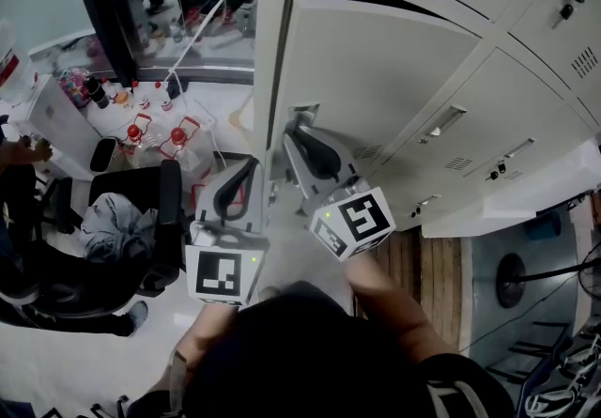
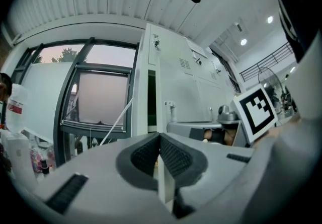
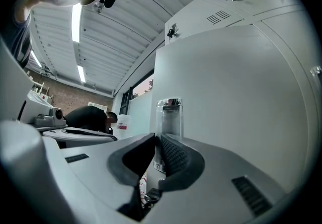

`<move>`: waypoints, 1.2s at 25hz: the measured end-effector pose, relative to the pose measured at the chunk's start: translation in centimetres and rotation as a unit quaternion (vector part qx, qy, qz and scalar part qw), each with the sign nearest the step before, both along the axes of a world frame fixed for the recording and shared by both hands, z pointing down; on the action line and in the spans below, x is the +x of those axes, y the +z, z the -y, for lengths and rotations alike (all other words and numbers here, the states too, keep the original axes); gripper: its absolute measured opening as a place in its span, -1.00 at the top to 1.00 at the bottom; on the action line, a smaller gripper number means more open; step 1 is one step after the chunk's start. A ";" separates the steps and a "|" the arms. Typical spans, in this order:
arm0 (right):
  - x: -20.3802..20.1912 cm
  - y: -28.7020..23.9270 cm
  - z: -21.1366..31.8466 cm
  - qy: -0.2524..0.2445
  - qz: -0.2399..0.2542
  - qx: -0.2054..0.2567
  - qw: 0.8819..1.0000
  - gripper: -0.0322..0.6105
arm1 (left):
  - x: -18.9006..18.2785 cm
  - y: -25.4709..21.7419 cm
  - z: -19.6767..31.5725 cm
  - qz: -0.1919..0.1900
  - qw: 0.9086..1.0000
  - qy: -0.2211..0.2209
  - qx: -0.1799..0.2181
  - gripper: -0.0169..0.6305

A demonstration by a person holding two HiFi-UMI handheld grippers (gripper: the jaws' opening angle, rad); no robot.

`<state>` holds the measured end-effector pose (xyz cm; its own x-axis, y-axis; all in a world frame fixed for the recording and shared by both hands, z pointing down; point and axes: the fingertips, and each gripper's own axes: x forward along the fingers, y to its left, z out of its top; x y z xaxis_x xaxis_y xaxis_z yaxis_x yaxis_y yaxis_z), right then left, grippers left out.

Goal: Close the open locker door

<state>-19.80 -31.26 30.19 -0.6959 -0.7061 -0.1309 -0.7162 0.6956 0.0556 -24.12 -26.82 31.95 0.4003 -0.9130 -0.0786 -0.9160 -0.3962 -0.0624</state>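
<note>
While the left claw [image 2: 159, 140] hangs shut and empty, the right claw [image 3: 157, 141] pinches the handle [image 3: 169, 115] on the open locker door [image 1: 376, 78] edge.

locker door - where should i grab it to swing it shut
Grip the locker door by its free vertical edge, beside the shiny latch, coming edge-on from the open side. That edge is thin enough for the jaws and stands out clear of the locker frame. The right gripper is pinched there.

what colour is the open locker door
The door is plain pale grey; the head view shows it best.
</note>
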 end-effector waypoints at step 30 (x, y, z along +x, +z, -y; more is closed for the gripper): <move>-0.5 0.1 5.3 0.035 -0.003 -0.004 0.999 0.78 | 0.2 1.0 3.0 -0.005 1.000 0.009 -0.016 0.94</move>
